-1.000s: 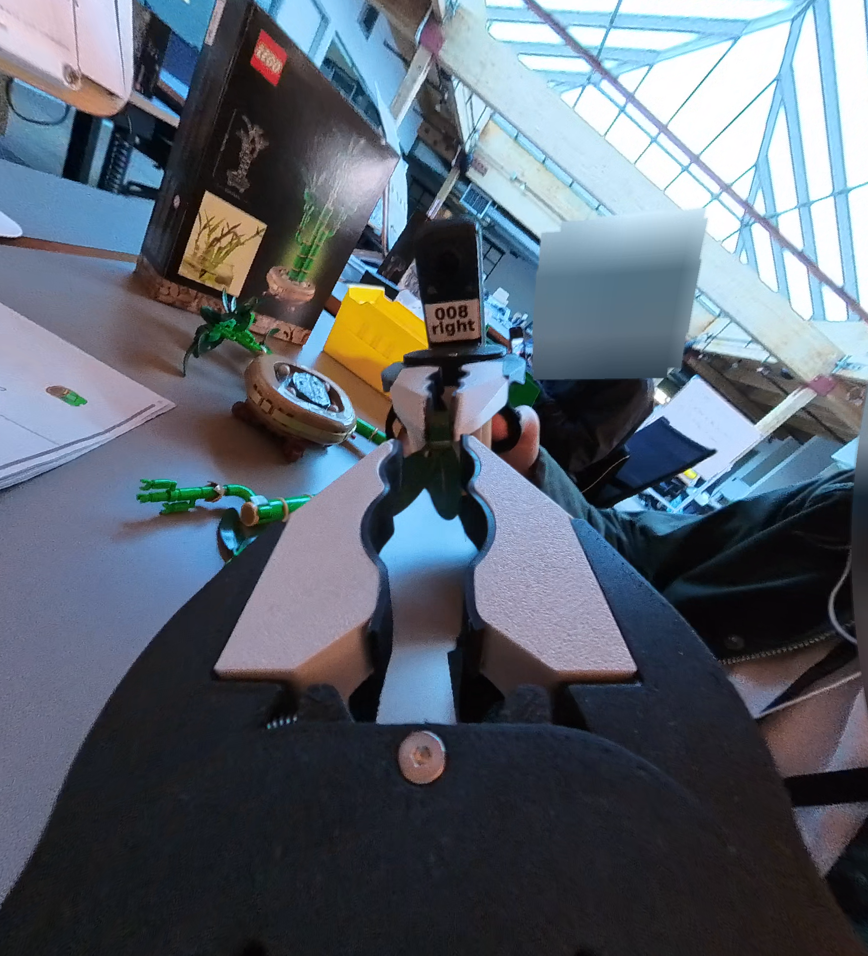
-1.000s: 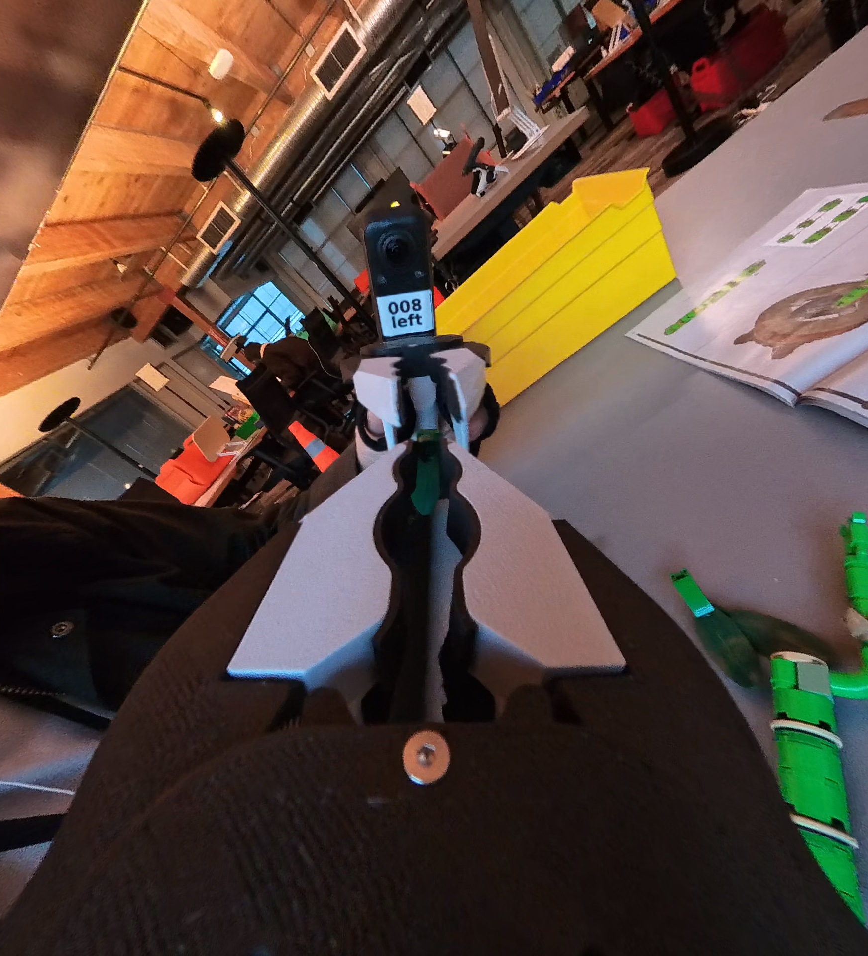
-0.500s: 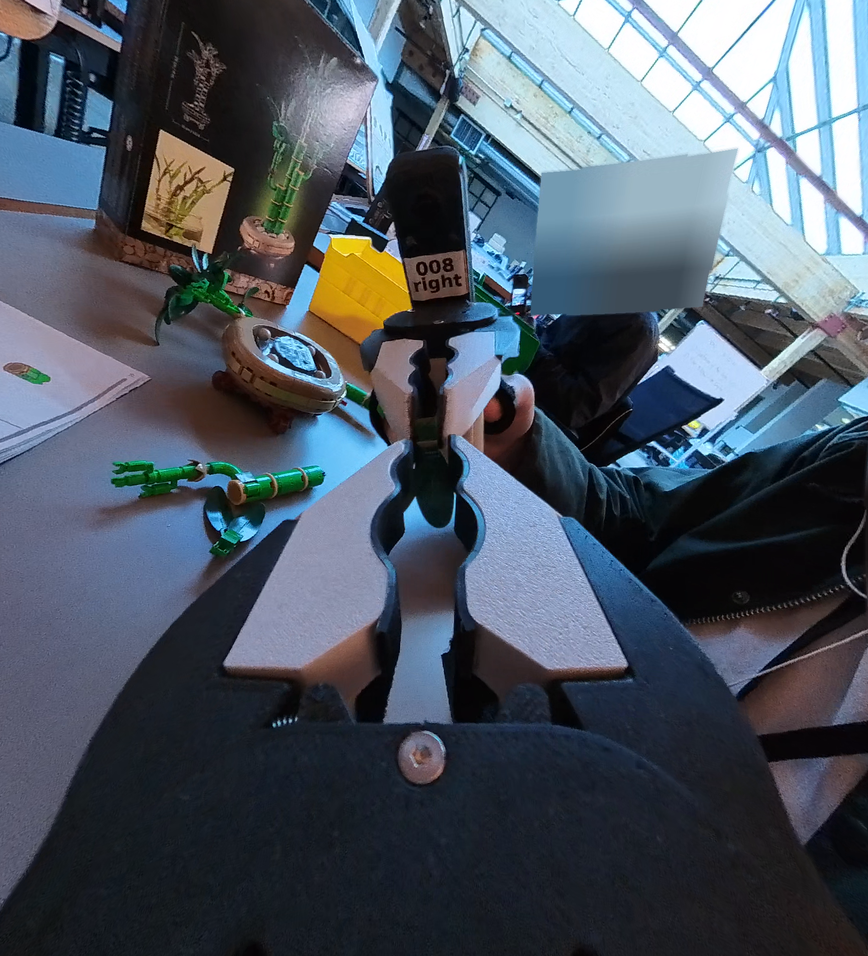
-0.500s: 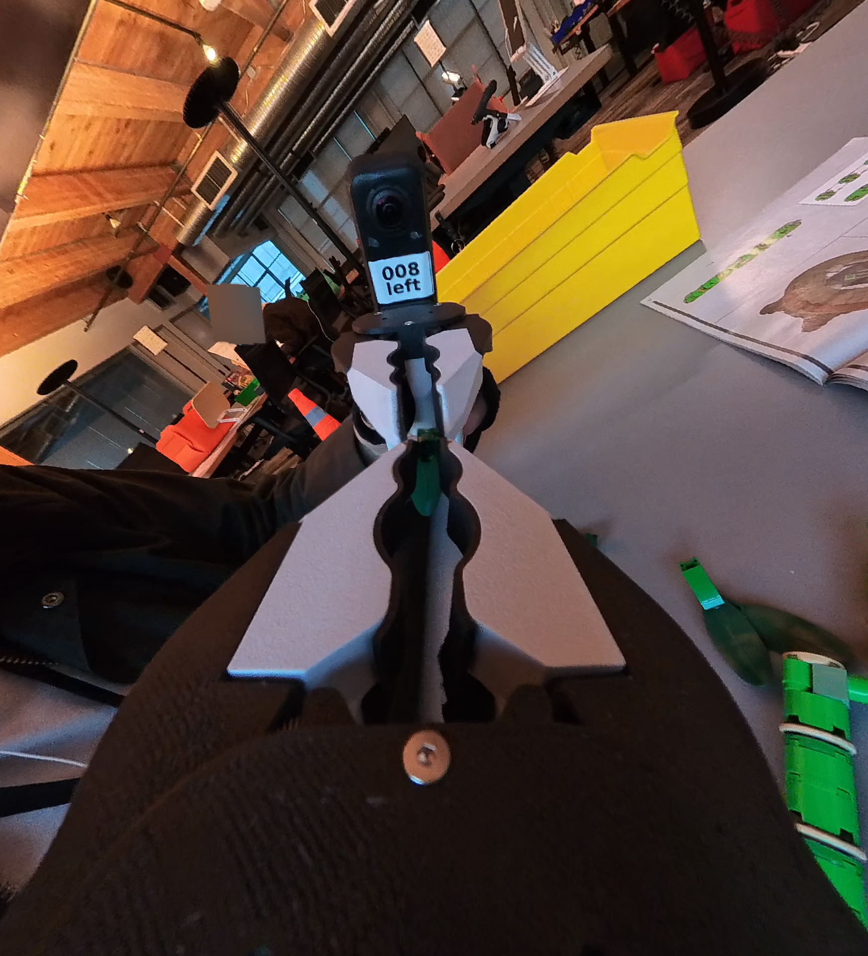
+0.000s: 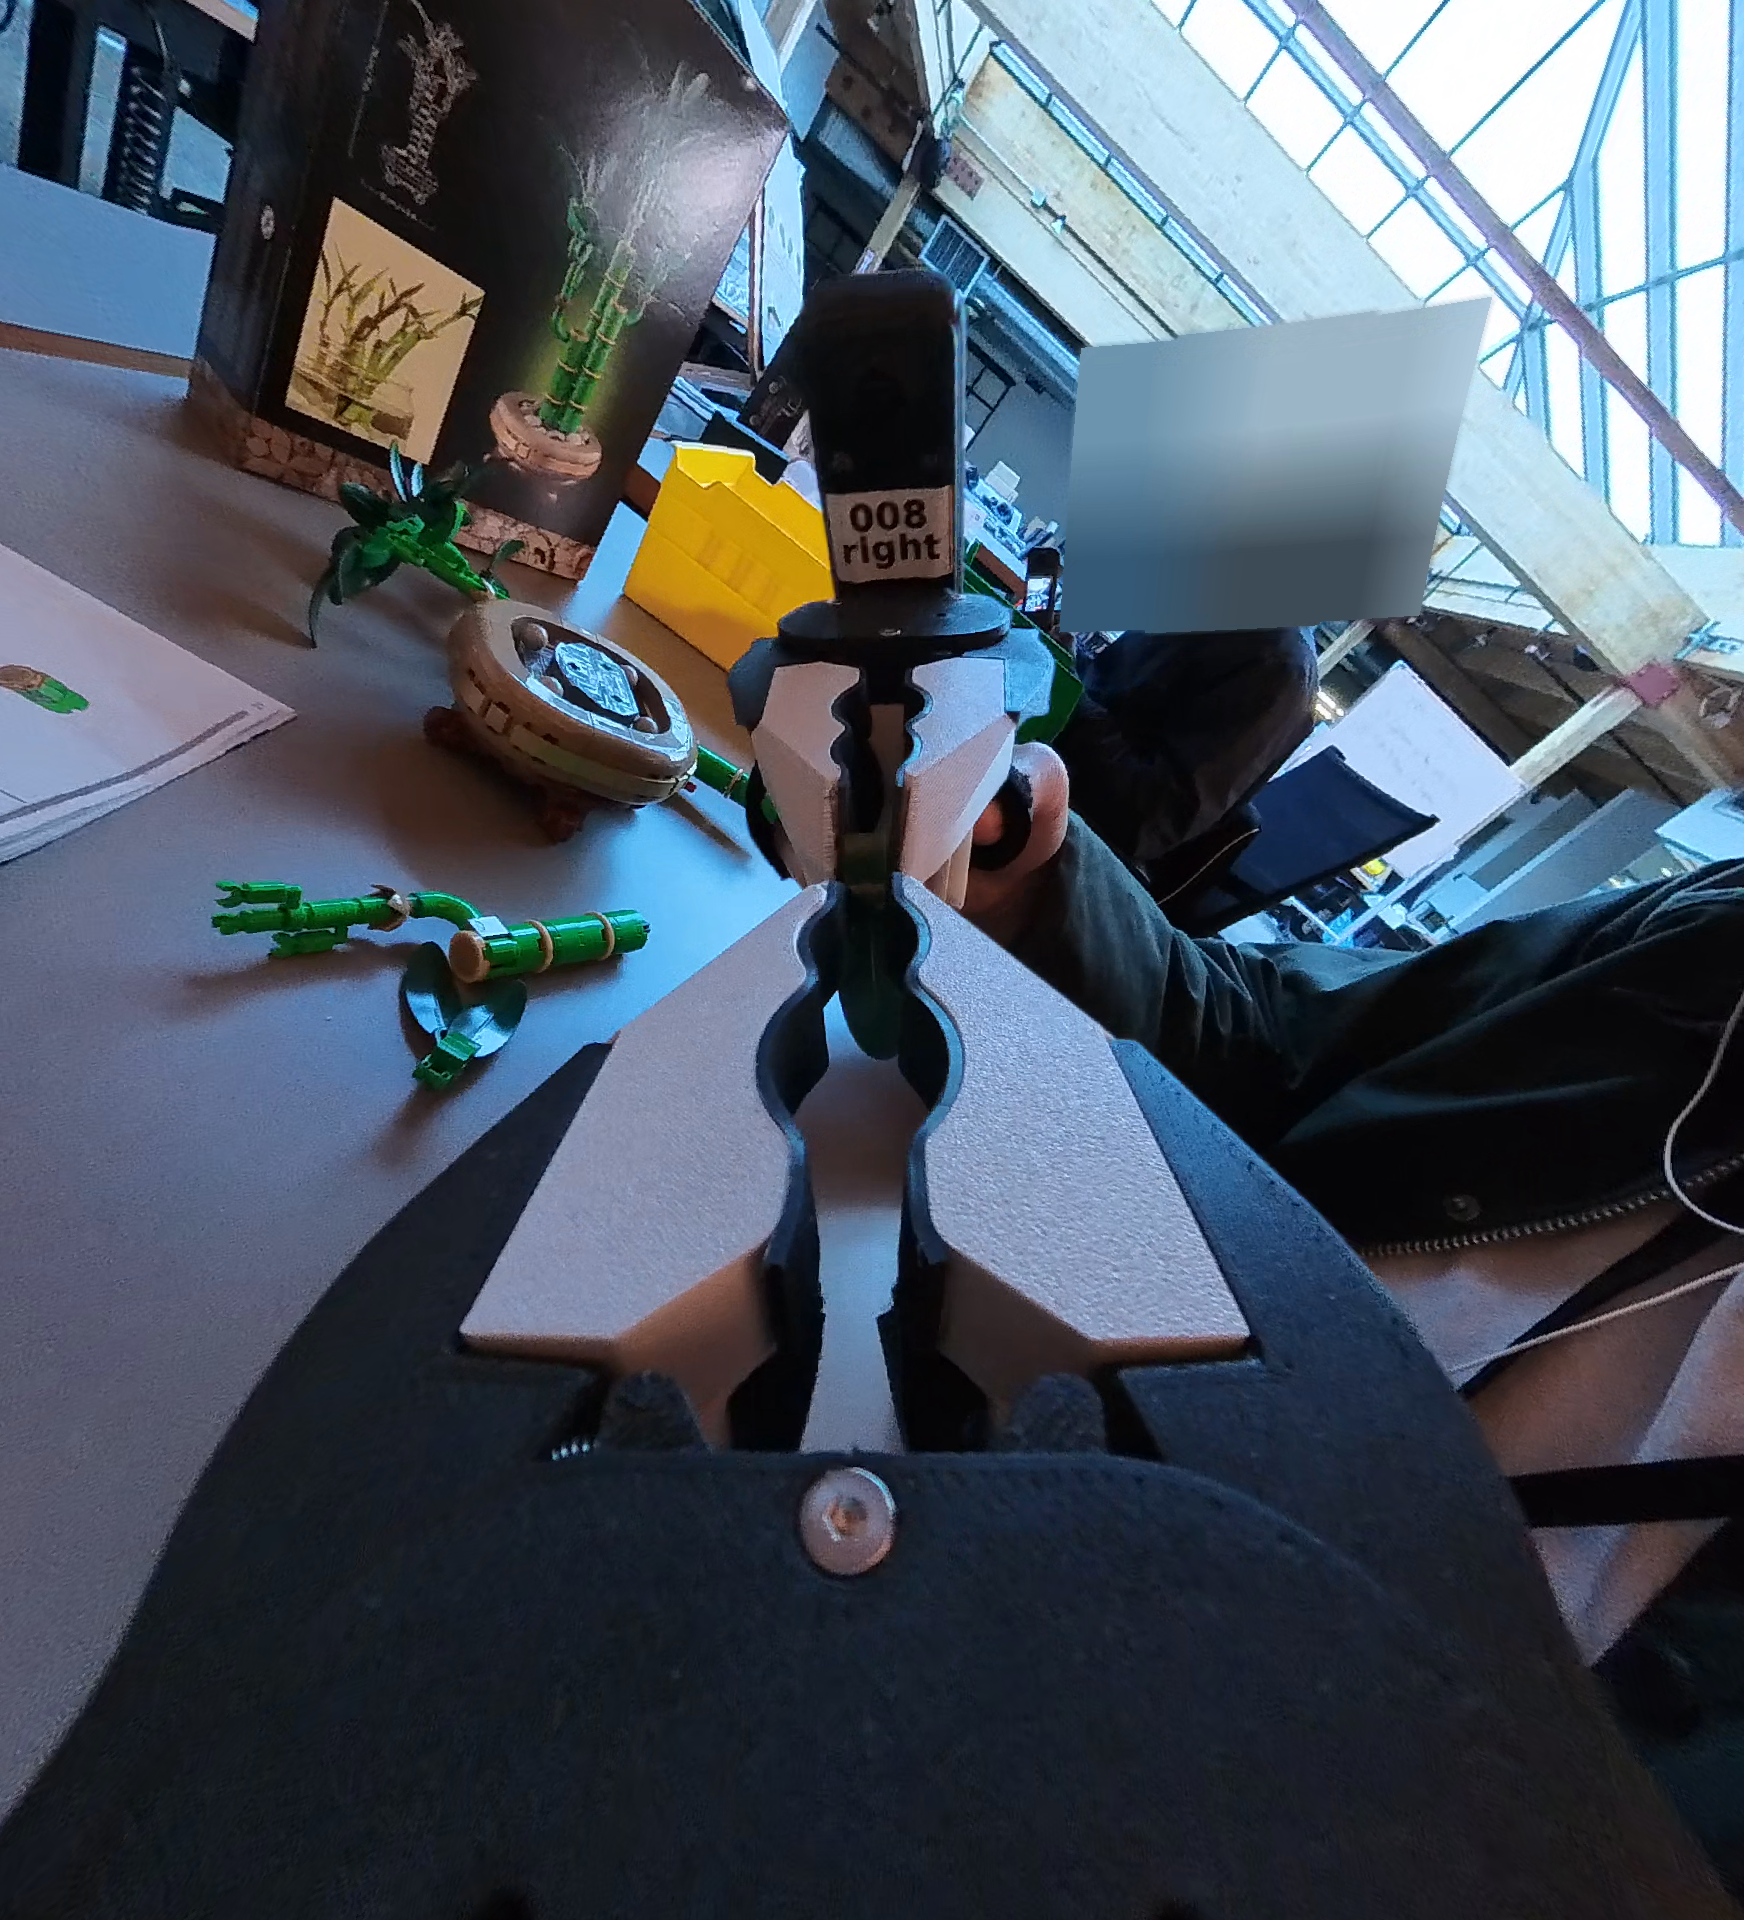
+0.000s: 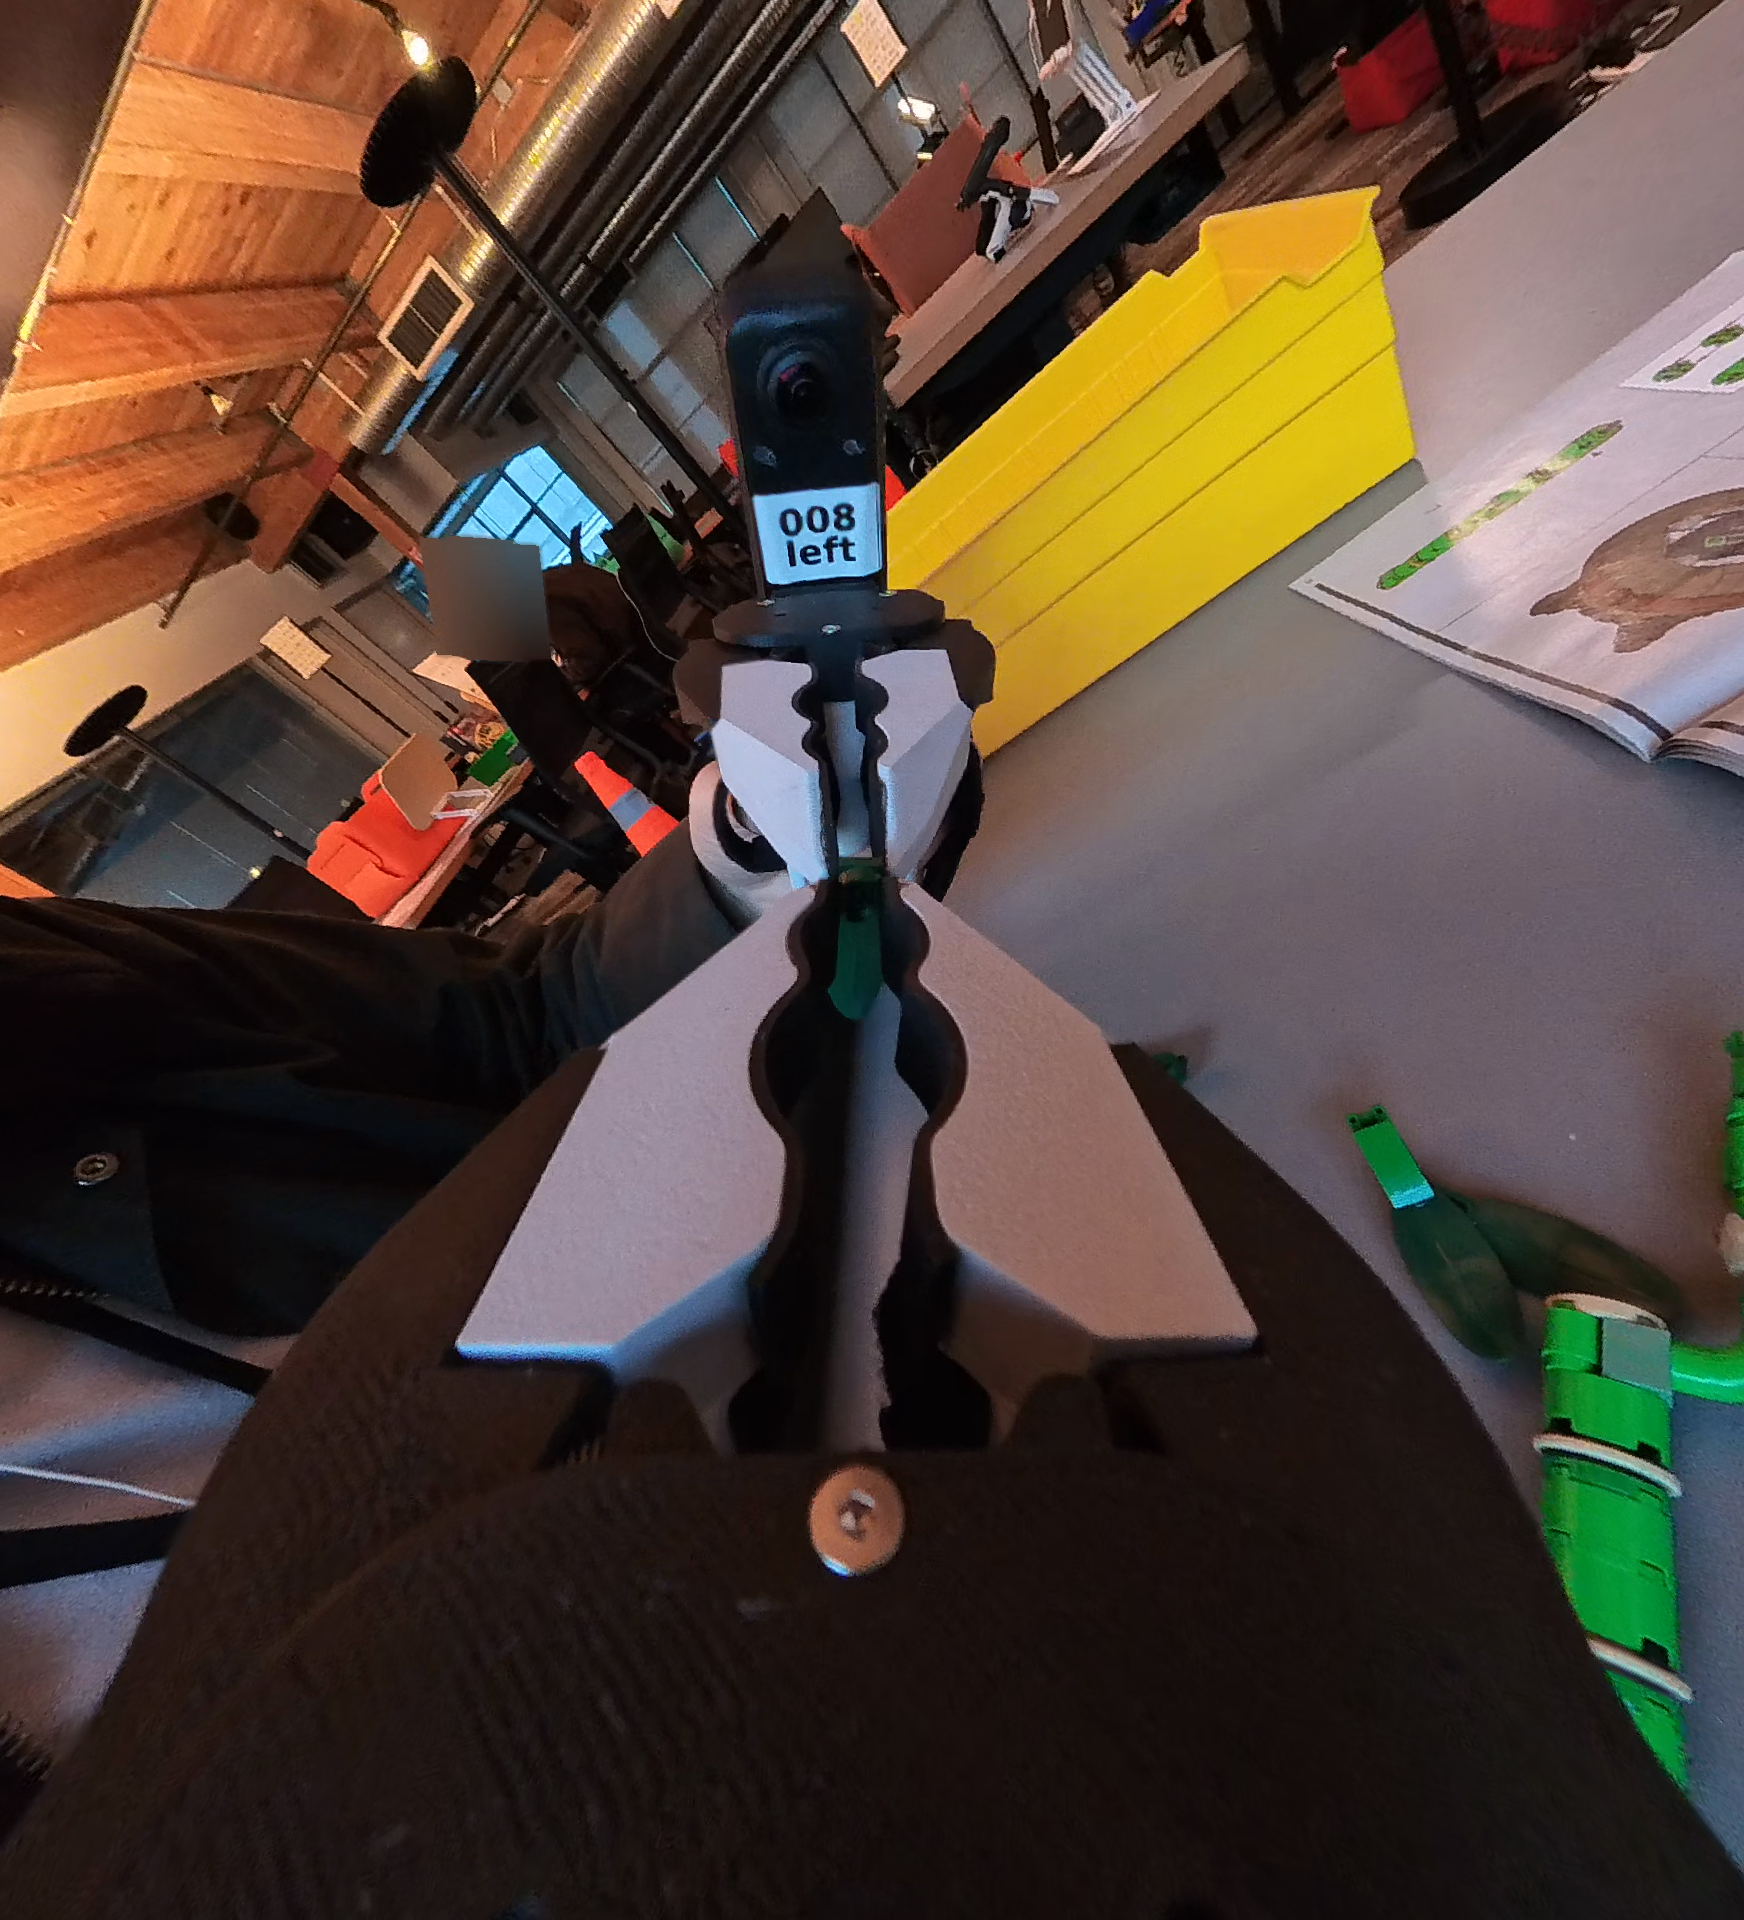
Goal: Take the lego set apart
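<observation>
My left gripper and my right gripper meet tip to tip above the grey table. Both are shut on one small dark green leaf piece, which also shows in the right wrist view. The right gripper faces me in the left wrist view, and the left gripper faces me in the right wrist view. A green bamboo stalk with loose dark leaves lies on the table. A round brown pot base and a leafy sprig sit behind it.
The dark set box stands at the back, with a yellow bin beside it and an open instruction booklet on the left. In the right wrist view, the bin, booklet and stalk lie to the right. A person's dark sleeve is close by. My left and right fingertips are right by each other. Left tips and right tips are each some 30 cm from the leafy sprig.
Both grippers stay shut on the leaf piece. They have drawn closer together and tilted a little, so the table objects have shifted in both views.
</observation>
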### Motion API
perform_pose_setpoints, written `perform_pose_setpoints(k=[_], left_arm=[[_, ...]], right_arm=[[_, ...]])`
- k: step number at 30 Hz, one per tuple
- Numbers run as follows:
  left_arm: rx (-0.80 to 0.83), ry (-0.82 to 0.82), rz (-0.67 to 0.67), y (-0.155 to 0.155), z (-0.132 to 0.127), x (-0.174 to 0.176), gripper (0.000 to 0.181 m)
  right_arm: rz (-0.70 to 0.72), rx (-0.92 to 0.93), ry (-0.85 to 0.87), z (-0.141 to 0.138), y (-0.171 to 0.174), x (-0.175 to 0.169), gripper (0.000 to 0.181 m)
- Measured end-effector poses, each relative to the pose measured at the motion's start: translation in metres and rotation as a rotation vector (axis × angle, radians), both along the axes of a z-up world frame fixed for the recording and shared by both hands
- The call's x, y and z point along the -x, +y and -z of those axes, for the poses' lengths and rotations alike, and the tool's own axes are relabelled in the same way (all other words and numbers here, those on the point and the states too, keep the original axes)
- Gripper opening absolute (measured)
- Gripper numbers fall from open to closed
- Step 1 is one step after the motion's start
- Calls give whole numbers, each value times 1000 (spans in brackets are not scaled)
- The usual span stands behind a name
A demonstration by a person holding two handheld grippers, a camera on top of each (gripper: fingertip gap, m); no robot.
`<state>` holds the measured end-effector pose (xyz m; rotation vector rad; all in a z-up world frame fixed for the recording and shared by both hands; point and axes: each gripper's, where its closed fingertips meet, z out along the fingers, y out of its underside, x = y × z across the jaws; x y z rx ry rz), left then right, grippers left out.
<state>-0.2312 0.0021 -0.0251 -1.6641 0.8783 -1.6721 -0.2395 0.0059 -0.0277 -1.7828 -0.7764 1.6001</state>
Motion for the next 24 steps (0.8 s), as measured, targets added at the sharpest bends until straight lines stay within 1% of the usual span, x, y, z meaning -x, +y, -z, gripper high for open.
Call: perform_pose_setpoints(k=[12,13,14,15,16,17,18,19,21,22,24], left_arm=[[-49,-35,-50,0,-15,1,4],[-40,-63,-76,5,-20,5,2],[-15,-170,-177,22,-35,25,0],[15,-254,-242,37,-48,51,0],[-4,-266,-277,43,-51,67,0],[-47,-219,-275,40,-47,69,0],[-76,-170,-262,36,-40,62,0],[-76,-145,-249,33,-33,54,0],[-11,-142,-188,30,-25,41,0],[-1,-114,-197,34,-21,39,0],[-19,25,-254,47,2,42,0]], right_arm=[[19,-61,8,-12,-3,-5,7],[11,-60,4,-13,-5,-7,7],[35,-66,-3,-13,-1,-17,7],[90,-70,34,-20,7,-31,6],[119,-60,97,-30,12,-43,6],[126,-54,134,-36,13,-51,6],[121,-56,140,-37,14,-52,6],[108,-57,125,-34,12,-50,6],[82,-50,80,-25,9,-42,7],[83,-45,66,-22,10,-40,6],[79,-41,63,-21,9,-37,6]])
